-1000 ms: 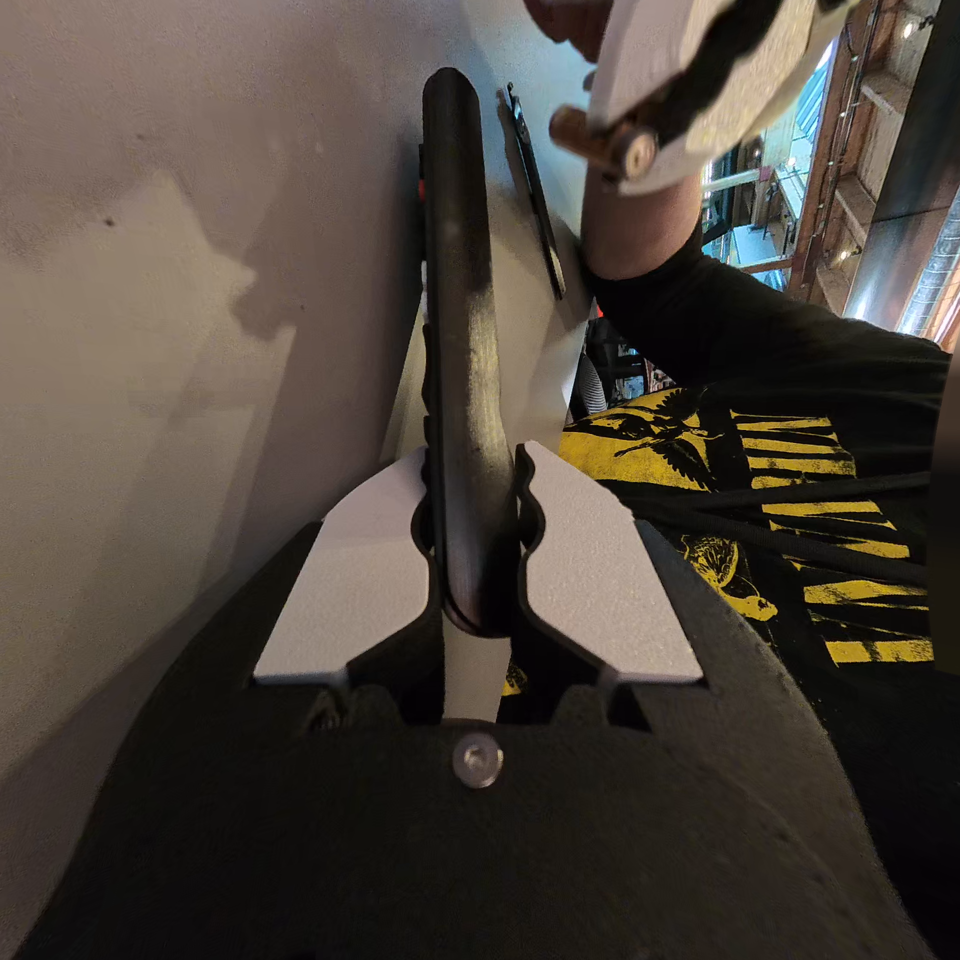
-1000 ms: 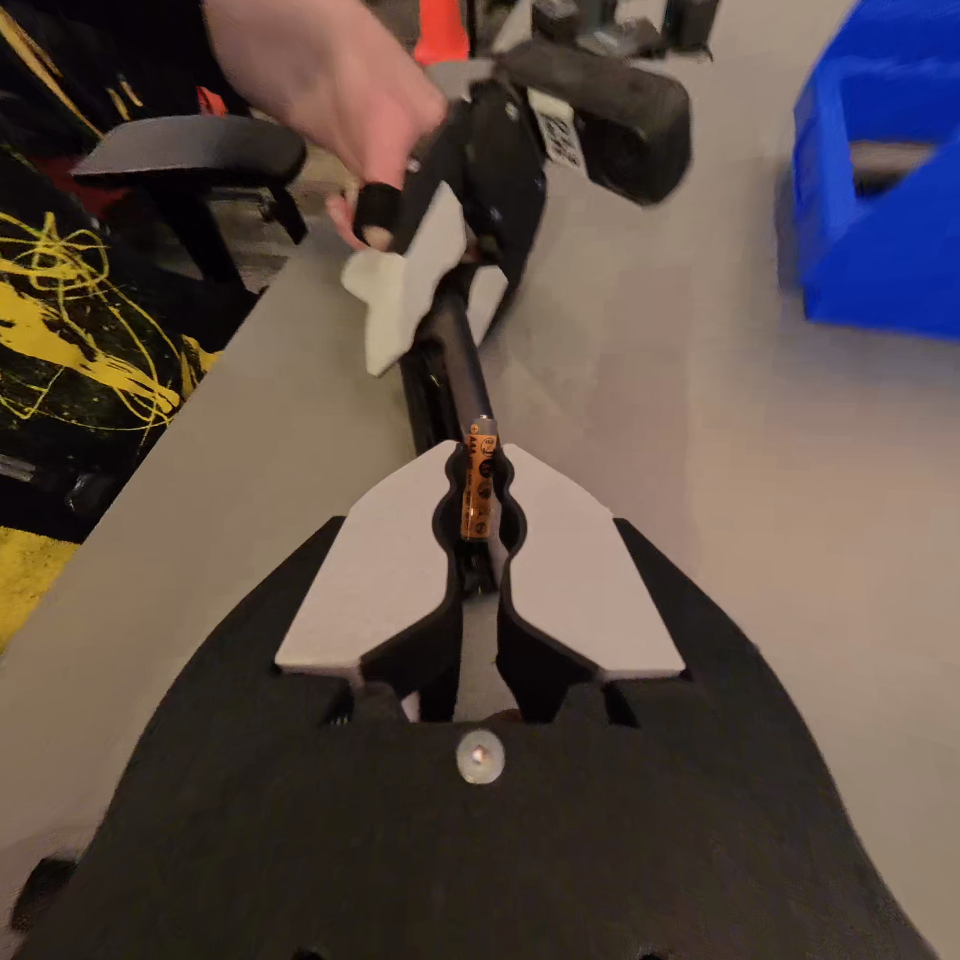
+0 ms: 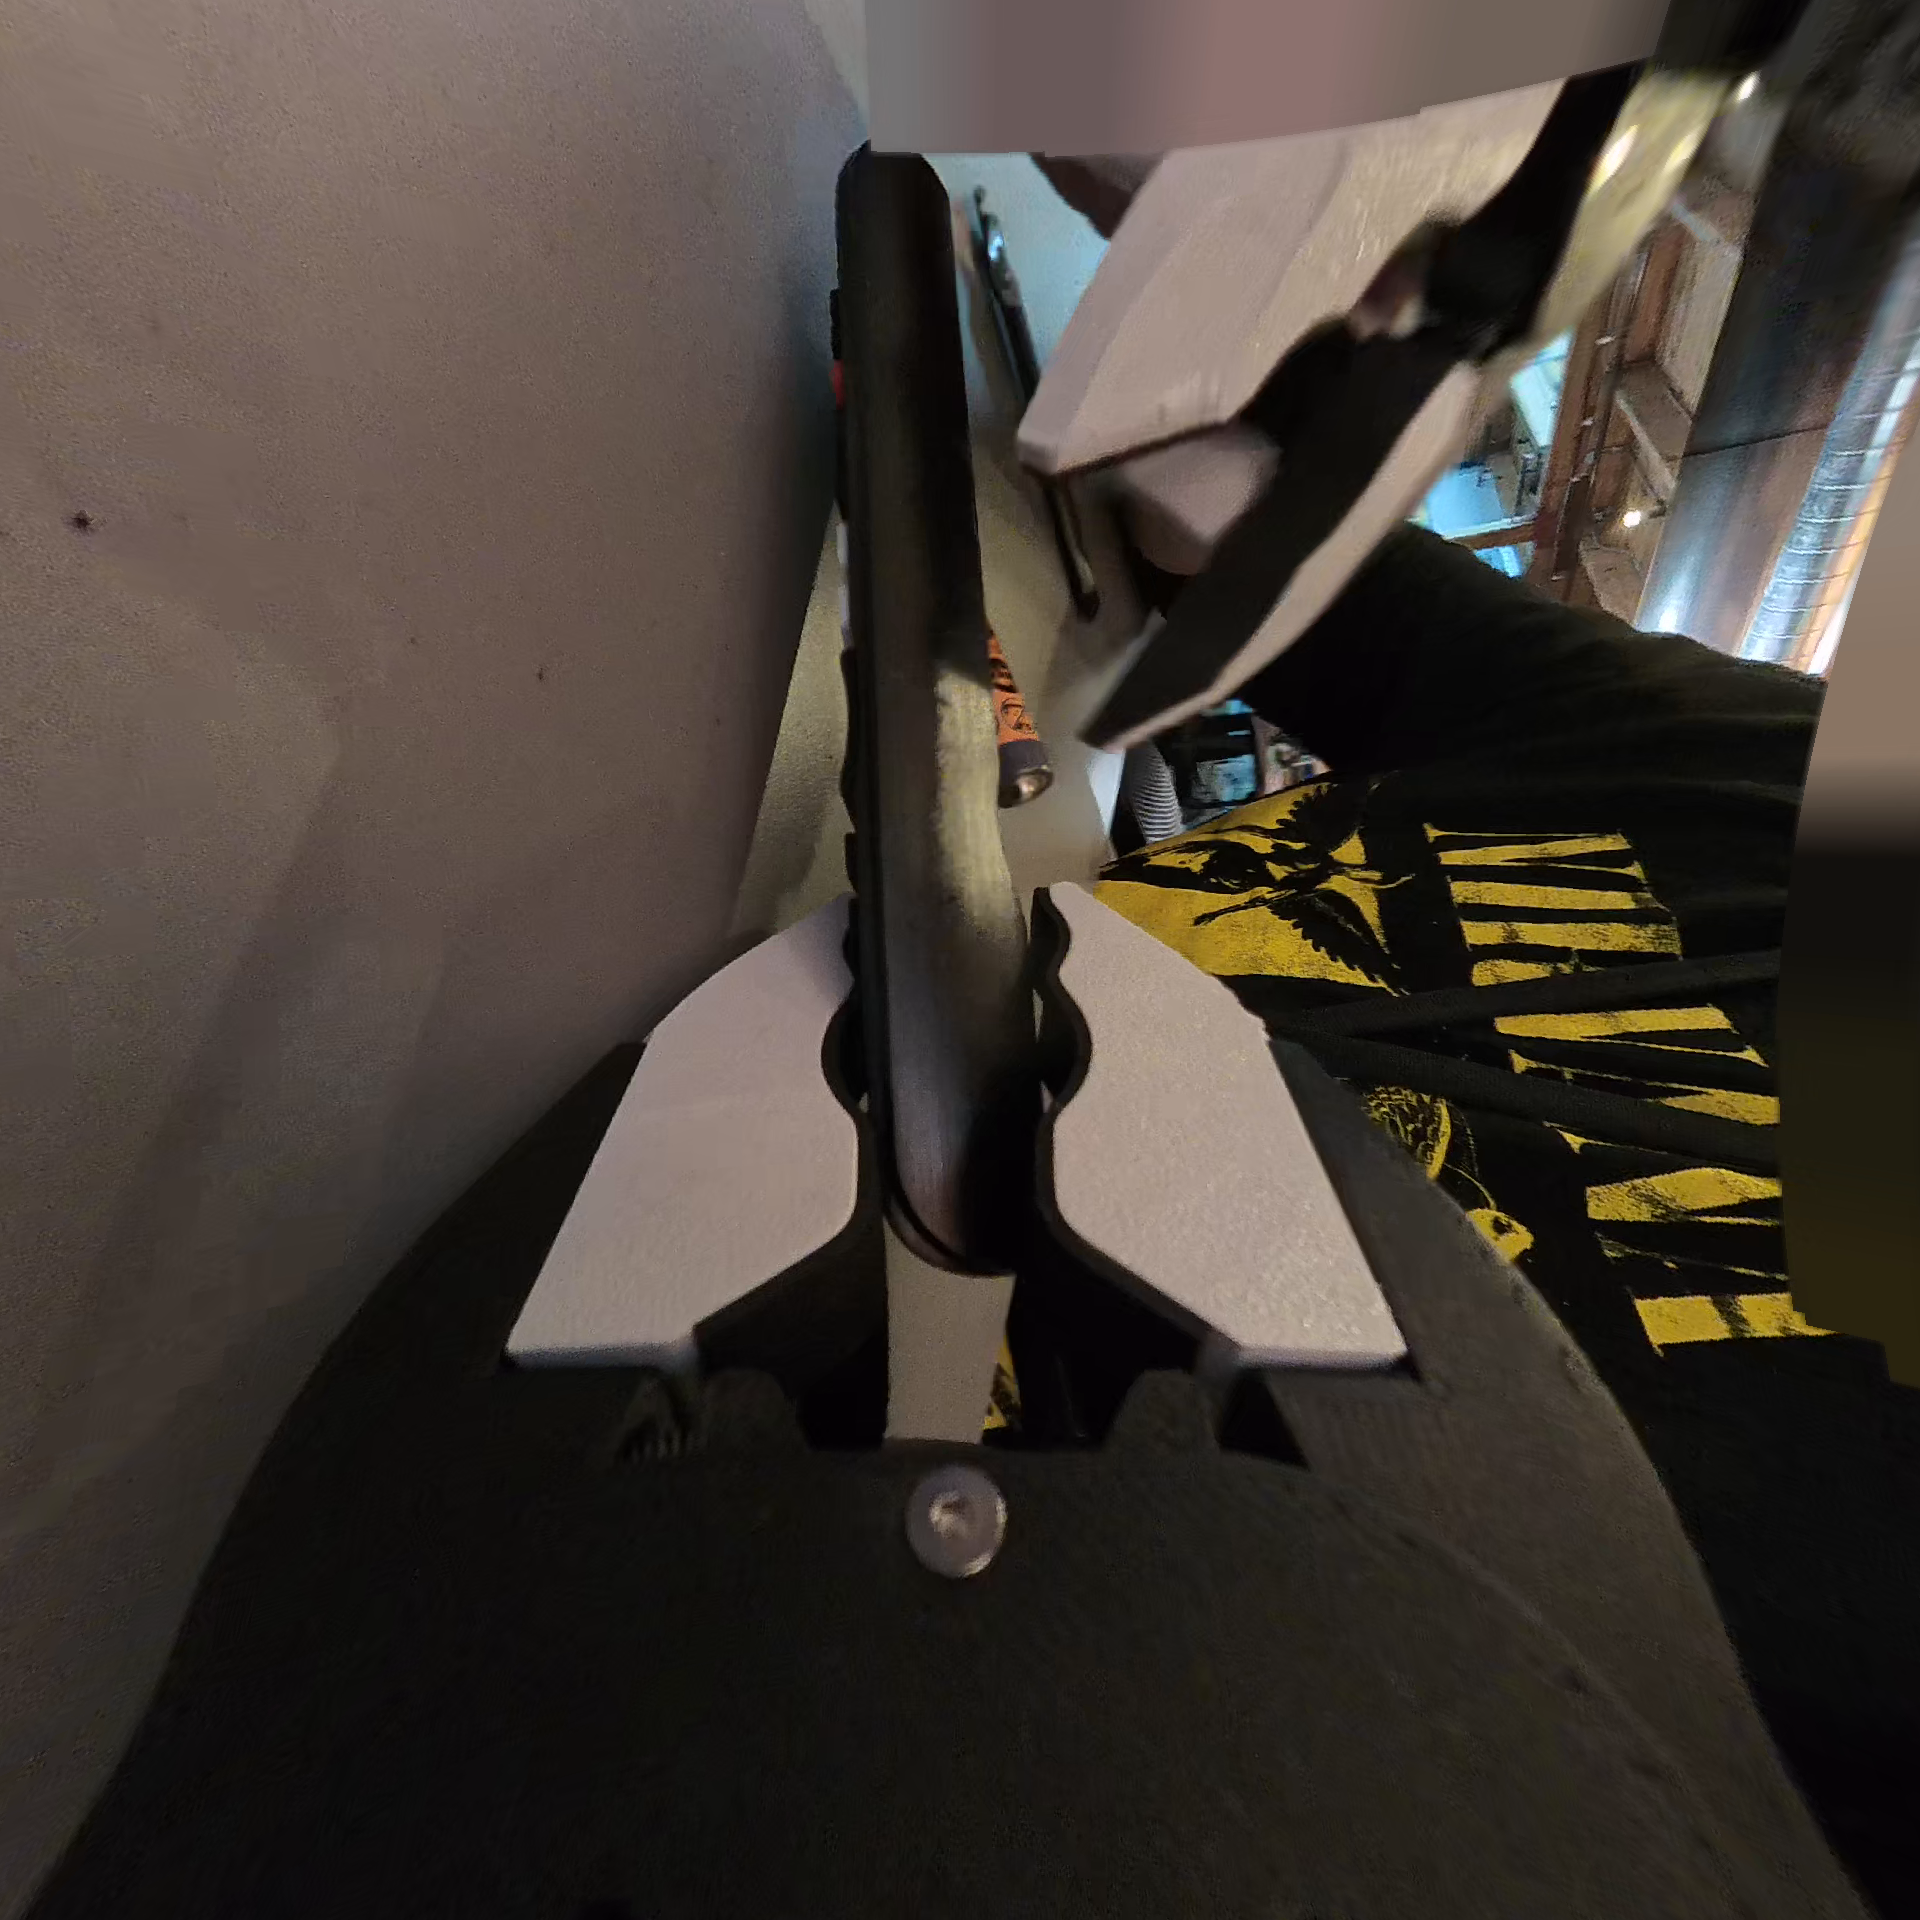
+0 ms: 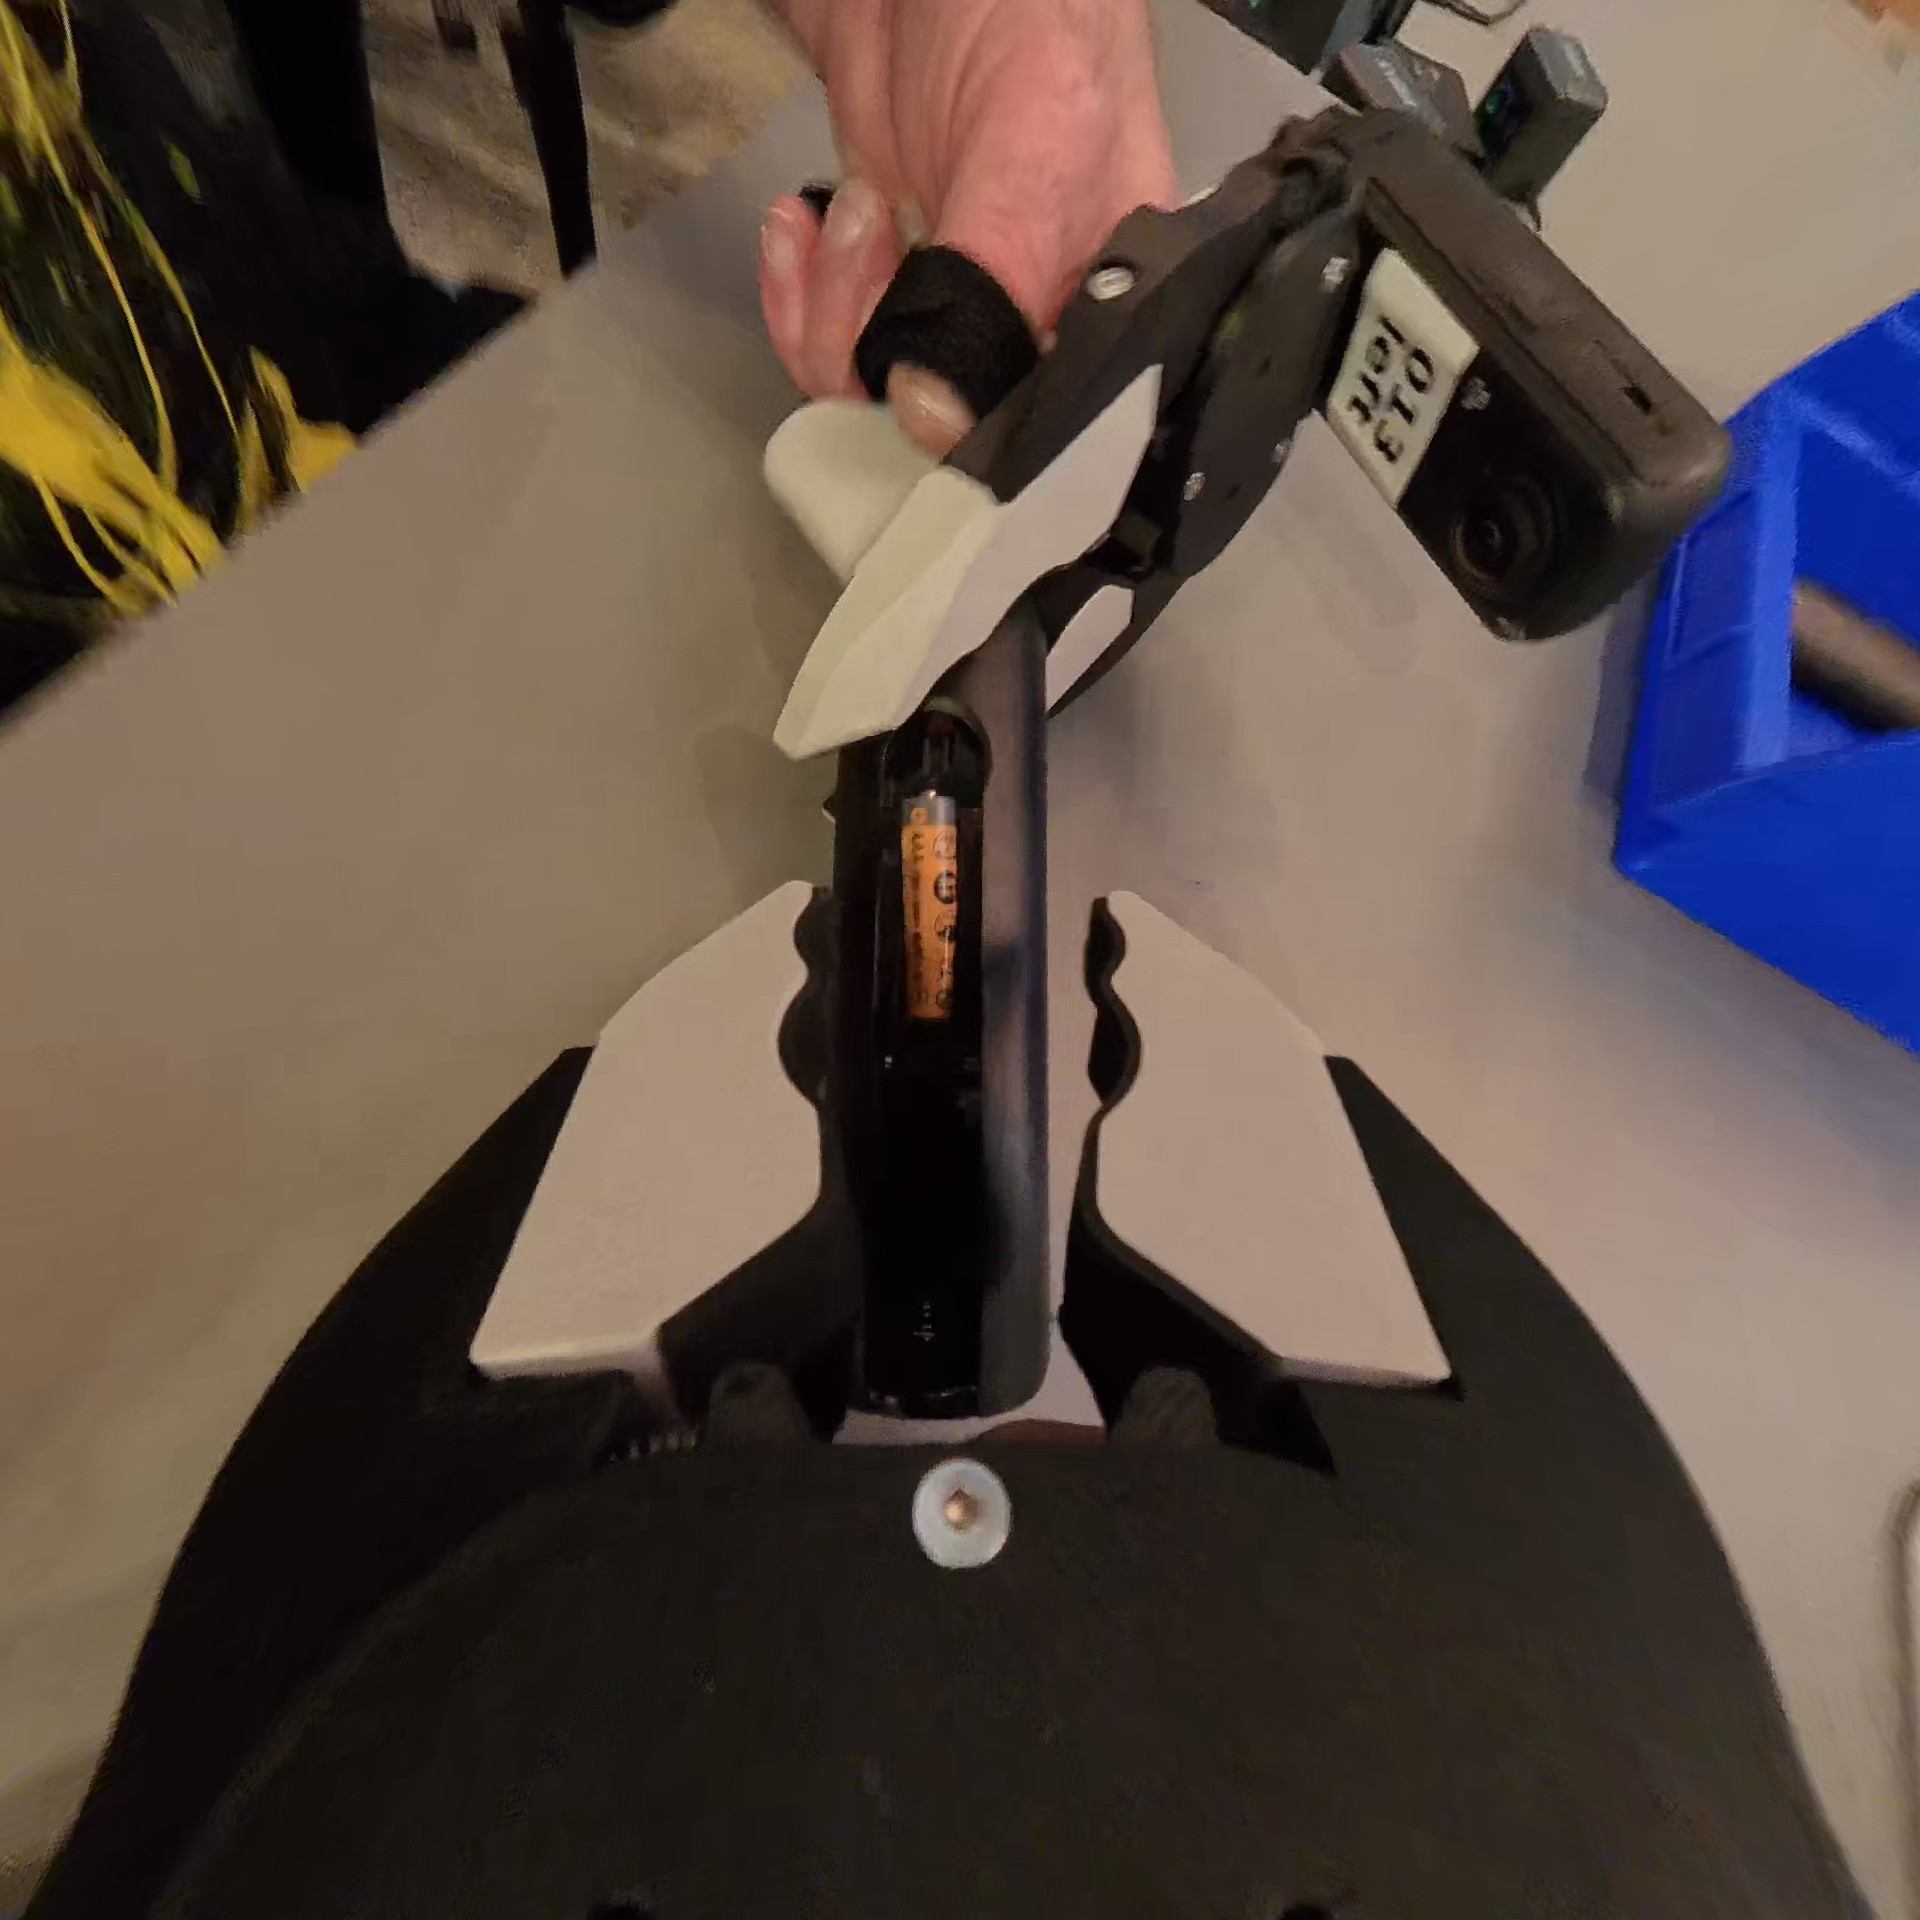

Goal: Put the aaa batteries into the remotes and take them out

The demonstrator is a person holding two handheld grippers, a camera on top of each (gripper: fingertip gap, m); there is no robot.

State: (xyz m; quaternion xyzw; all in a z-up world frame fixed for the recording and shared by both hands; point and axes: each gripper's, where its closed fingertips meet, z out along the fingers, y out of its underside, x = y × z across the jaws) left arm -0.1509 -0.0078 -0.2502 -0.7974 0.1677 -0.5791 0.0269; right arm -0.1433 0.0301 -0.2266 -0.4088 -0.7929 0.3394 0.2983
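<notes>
One orange battery [image 4: 928, 914] seated in the open bay of the black remote [image 4: 1003, 1039], gripped edge-on at its far end by left gripper [image 3: 943, 935]; right gripper [image 4: 956, 914] spread wide, astride the near end.

Grey table top [image 4: 364, 831]: matte, plain; spreads under and to both sides of the tongs in the right wrist view, and fills the left half of the left wrist view, with a few small dark specks.

Blue plastic bin [image 4: 1787, 790]: on the table, right of and beyond the tongs; a grey cylindrical item [image 4: 1860, 665] lies inside, blurred.

Black garment with yellow print [image 3: 1507, 987]: worn by a person, right of the tongs in the left wrist view.

Thin black strip [image 3: 1023, 343]: flat on the table, beyond the tongs.
</notes>
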